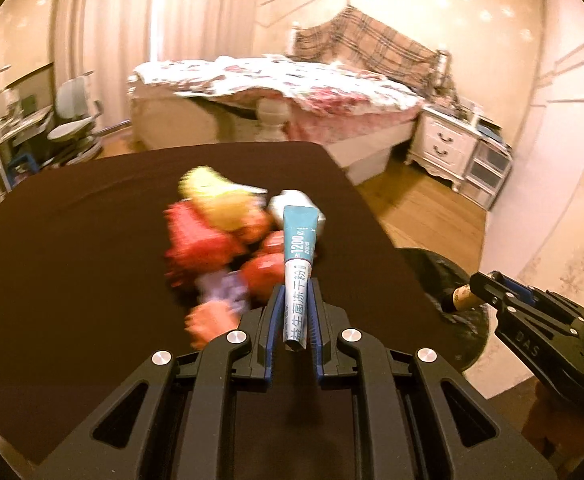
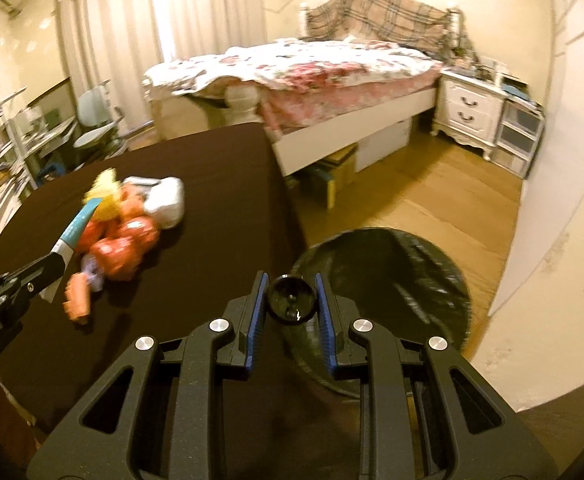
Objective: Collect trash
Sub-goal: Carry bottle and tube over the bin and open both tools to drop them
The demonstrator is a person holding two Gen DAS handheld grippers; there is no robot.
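left gripper (image 1: 295, 308) is clamped on a teal and white sachet (image 1: 298, 256), held up over the table (image 1: 71, 240) near its right edge. right gripper (image 2: 292, 300) is pinching a small dark bottle (image 2: 290, 298) above the black-lined bin (image 2: 412, 272) just off that edge. wrapper pile (image 2: 127, 232) sits mid-table.

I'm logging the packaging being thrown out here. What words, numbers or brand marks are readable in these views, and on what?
"1200亿" on the teal end of the sachet held in the left gripper.
"益生菌冻干粉" down the sachet's white part.
"DAS" on the right gripper's black body.
Small print beside "1200亿", the bottle's label, the left gripper's lettering in the right wrist view and the wrapper pile: too blurred.
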